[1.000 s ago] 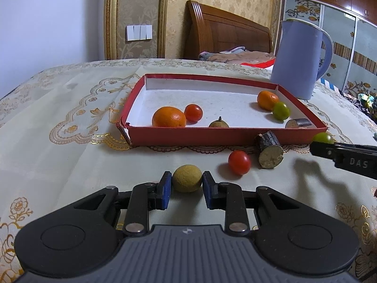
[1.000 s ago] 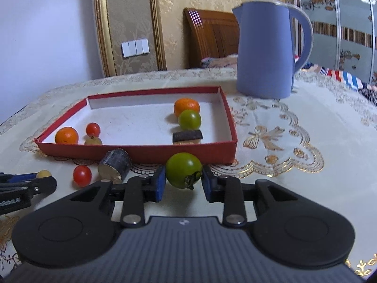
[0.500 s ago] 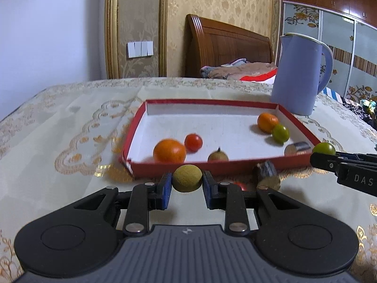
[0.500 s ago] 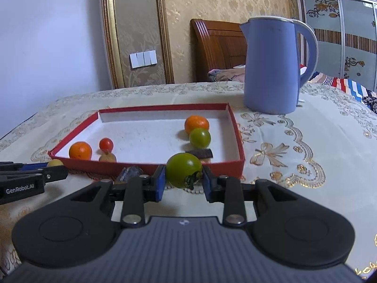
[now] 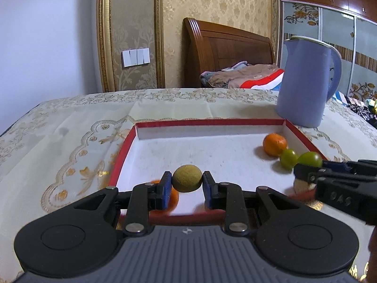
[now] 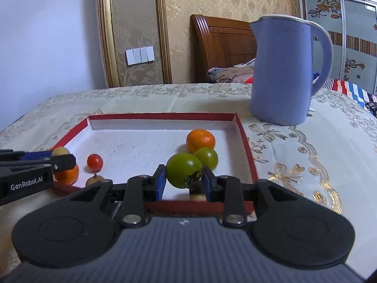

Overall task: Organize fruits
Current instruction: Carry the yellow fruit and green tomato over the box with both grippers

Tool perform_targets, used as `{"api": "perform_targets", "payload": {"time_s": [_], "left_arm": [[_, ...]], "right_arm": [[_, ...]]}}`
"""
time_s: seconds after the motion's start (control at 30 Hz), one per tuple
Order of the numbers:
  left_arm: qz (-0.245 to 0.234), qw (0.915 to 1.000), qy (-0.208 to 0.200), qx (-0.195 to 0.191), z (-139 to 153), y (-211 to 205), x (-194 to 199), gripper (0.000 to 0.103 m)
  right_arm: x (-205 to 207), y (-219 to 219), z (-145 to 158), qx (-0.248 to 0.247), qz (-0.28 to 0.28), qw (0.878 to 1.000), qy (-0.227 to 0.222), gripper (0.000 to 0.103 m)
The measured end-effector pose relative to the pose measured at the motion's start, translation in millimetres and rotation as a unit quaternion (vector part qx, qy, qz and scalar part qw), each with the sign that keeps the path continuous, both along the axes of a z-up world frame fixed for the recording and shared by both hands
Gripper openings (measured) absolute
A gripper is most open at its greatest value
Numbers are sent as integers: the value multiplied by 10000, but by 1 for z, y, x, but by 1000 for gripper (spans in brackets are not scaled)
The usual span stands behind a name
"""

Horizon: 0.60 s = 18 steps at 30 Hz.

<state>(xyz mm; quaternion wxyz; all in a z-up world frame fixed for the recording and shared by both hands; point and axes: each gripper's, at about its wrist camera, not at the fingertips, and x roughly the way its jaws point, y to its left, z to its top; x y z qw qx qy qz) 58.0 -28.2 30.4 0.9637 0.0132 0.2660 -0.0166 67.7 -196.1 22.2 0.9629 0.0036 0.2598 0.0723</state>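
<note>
My left gripper (image 5: 186, 184) is shut on a yellowish-brown round fruit (image 5: 186, 181) and holds it above the near left part of the red tray (image 5: 207, 122). My right gripper (image 6: 182, 179) is shut on a green tomato (image 6: 182, 172), raised over the tray's near right part. In the tray lie an orange (image 6: 200, 139) and a second green tomato (image 6: 206, 156) at the right, and a red tomato (image 6: 94, 162), another orange (image 6: 67, 175) and a small brown fruit (image 6: 94, 180) at the left. Each gripper shows at the edge of the other's view.
A tall lilac kettle (image 6: 286, 70) stands on the embroidered tablecloth (image 6: 306, 153) beyond the tray's far right corner. A wooden headboard (image 5: 223, 52) and bedding lie behind the table. A dark cut piece (image 6: 198, 194) sits half hidden under my right gripper.
Both grippers have risen and moved forward from the cloth in front of the tray to above its near edge, each still holding its fruit. The red tomato and dark piece outside the tray dropped out of sight.
</note>
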Motion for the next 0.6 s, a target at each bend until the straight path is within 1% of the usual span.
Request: {"api": "perform_targets", "payload": {"time_s": [0.13, 0.27, 0.37, 0.47, 0.6], "left_arm": [[100, 9999, 11, 107, 0, -2, 18, 27], [199, 9997, 44, 94, -4, -1, 36, 27], [253, 9994, 195, 92, -9, 1, 50, 27], [347, 9989, 242, 222, -14, 1, 60, 27], [427, 9984, 322, 170, -17, 5, 68, 27]], "right_arm": [[24, 9, -8, -76, -19, 9998, 194, 30], [44, 14, -17, -95, -55, 9990, 422, 30], [51, 23, -18, -222, -38, 9990, 375, 30], [58, 27, -20, -237, -26, 9989, 416, 30], [70, 28, -25, -272, -117, 9982, 529, 30]]}}
